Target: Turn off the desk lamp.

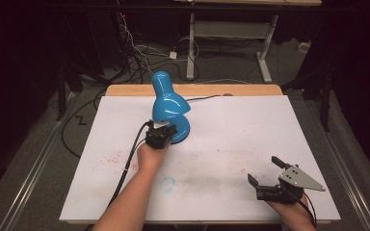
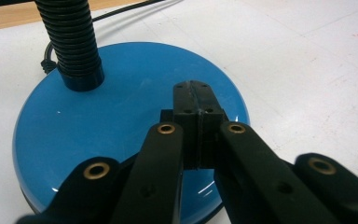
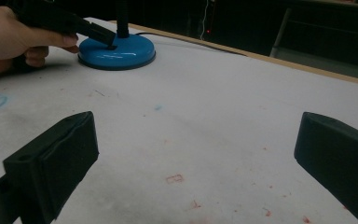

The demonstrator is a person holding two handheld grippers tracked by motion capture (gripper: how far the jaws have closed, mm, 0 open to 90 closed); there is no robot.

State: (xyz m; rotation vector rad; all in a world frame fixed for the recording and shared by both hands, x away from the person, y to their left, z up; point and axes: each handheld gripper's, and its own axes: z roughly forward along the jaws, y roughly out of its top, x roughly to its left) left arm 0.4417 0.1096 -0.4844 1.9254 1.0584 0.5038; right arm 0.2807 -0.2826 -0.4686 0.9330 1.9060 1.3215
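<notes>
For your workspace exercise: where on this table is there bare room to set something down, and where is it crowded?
Free: the white sheet between the lamp and the right gripper, and its far right corner. Also the near left part, beside the forearm. Crowded: the far middle, where the left gripper sits closed on the lamp's base.

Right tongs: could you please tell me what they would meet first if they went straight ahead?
Probably nothing nearby: the open right tongs face bare white table. The blue lamp base sits off to the left.

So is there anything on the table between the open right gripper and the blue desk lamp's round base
Nothing visible blocks it. Bare white table cover lies between the right gripper, jaws wide apart, and the blue desk lamp's round base. The left gripper, jaws together, already sits on the near side of that base, with the hand beside it.
</notes>
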